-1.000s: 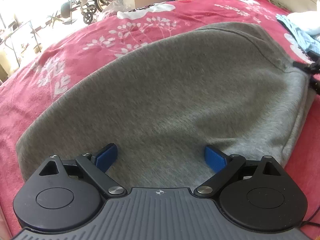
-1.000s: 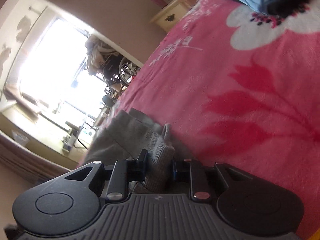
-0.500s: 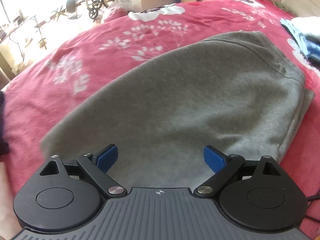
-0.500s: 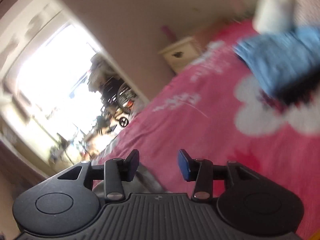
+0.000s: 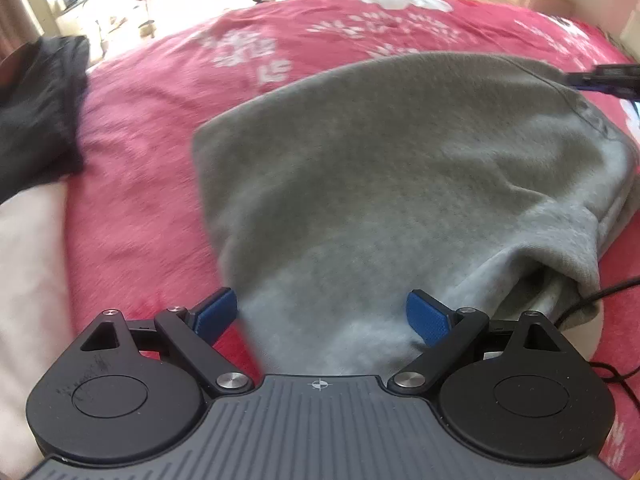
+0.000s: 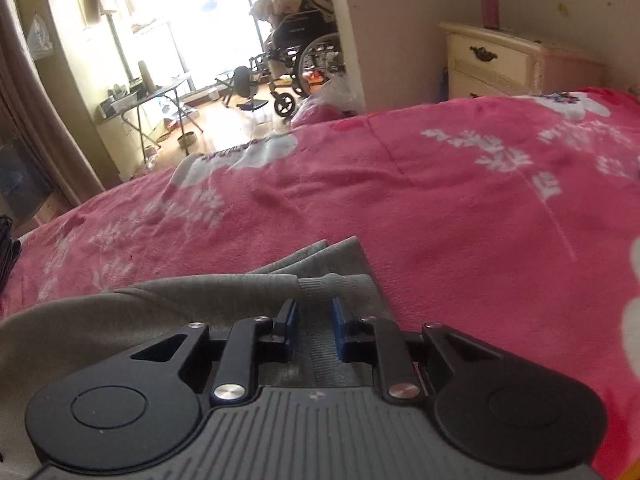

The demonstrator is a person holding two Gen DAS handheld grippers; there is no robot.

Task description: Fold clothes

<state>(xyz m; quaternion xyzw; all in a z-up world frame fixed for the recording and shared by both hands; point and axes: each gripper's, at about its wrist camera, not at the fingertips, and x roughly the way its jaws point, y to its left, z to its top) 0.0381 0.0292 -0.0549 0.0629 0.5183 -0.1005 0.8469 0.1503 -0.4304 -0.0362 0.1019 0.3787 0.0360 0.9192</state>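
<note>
The grey sweatshirt is spread on the pink bed cover ahead of the left tool, whose fingers are held wide apart, while its ribbed hem is pinched in the right tool.

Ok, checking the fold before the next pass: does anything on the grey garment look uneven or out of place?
Yes. The grey garment has its near right corner bunched and curled over, leaving an open pocket rather than lying flat. A black cable runs beside that corner. The rest lies fairly smooth on the pink blanket.
</note>
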